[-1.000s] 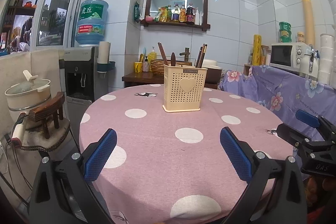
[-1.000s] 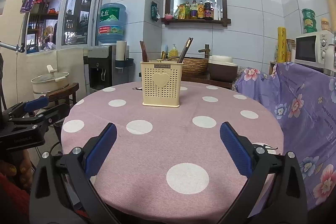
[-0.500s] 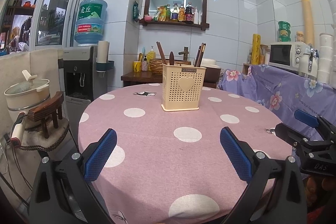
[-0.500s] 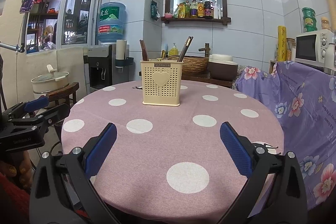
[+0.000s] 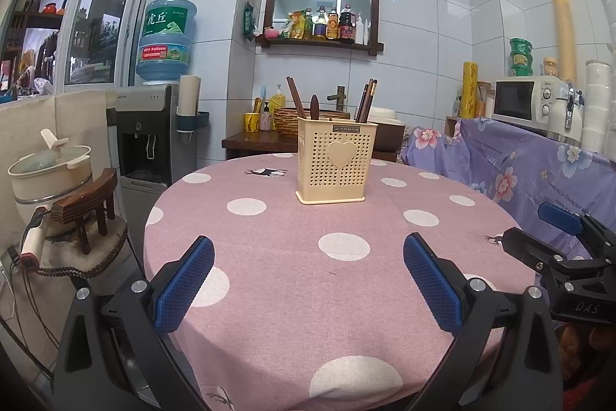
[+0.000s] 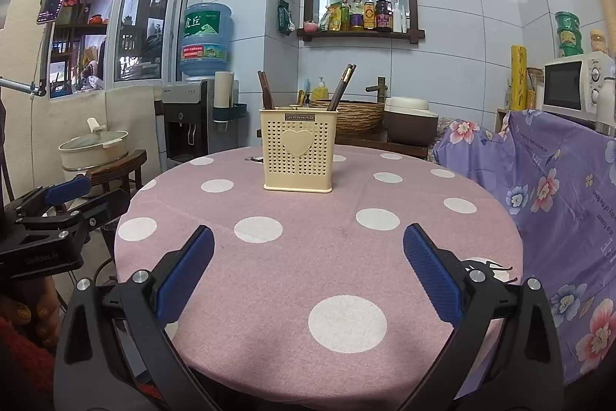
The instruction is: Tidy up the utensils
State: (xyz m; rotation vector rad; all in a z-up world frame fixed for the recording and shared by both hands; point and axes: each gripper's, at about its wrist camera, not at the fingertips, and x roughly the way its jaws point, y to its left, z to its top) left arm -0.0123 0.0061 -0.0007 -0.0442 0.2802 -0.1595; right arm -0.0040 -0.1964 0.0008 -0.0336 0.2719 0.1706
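A cream perforated utensil holder (image 5: 334, 162) with a heart on its front stands upright at the far middle of the round pink polka-dot table (image 5: 269, 280). It also shows in the right wrist view (image 6: 297, 152). Dark wooden utensils (image 5: 295, 98) and chopsticks (image 5: 365, 99) stand in it. My left gripper (image 5: 308, 280) is open and empty over the table's near edge. My right gripper (image 6: 308, 276) is open and empty, also near the front edge. Each gripper shows at the side of the other's view.
A water dispenser (image 5: 154, 130) and a pot (image 5: 50, 176) on a small stool stand left of the table. A purple floral cloth (image 5: 539, 172) covers a counter with a microwave (image 5: 527, 101) at right. A sink counter with a basket (image 6: 358, 114) lies behind.
Both grippers have drawn back and risen very slightly; the holder sits a little higher in both views. Both stay open and empty.
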